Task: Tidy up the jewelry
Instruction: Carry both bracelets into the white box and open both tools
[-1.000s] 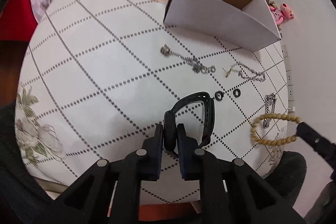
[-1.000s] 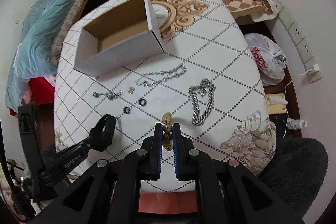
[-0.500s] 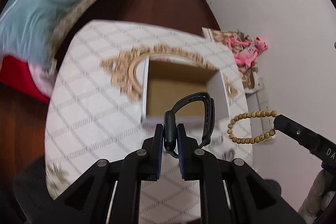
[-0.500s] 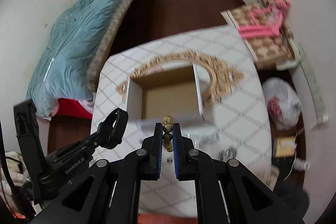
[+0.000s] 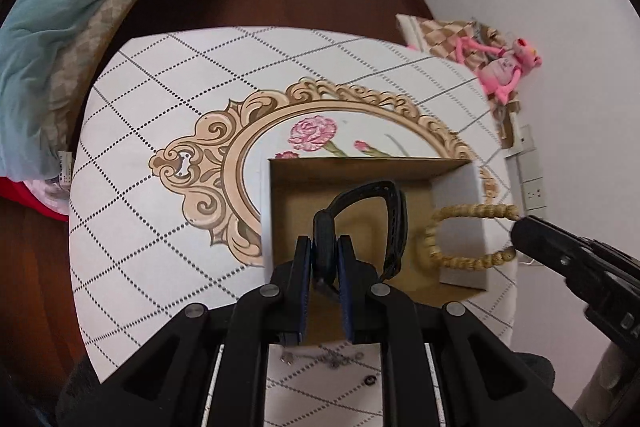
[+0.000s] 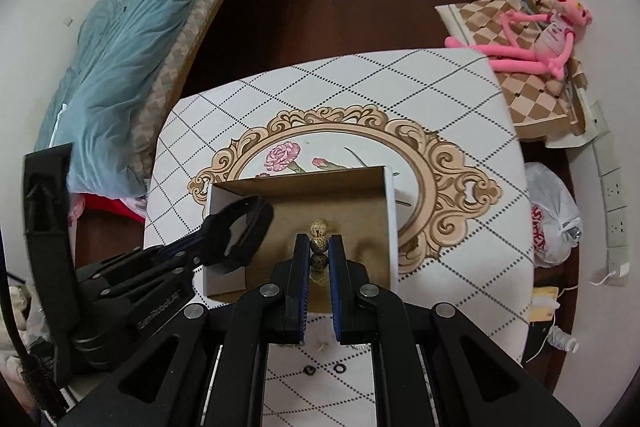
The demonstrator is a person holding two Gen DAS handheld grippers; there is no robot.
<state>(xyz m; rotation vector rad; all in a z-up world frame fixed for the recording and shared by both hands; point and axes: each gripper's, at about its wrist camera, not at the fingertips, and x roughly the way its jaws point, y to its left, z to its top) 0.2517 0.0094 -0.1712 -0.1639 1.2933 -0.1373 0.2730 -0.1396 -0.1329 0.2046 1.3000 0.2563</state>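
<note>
Both grippers over the box — left pinching black band, right pinching beads.

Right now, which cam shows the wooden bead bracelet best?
Left wrist view: the tan wooden bead bracelet shows as a nearly full loop hanging from the right hand-held gripper beside the open cardboard box. Right wrist view shows only a few beads pinched edge-on between its fingers.

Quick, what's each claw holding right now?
Left claw: shut on the black band.
Right claw: shut on the wooden bead bracelet.
</note>
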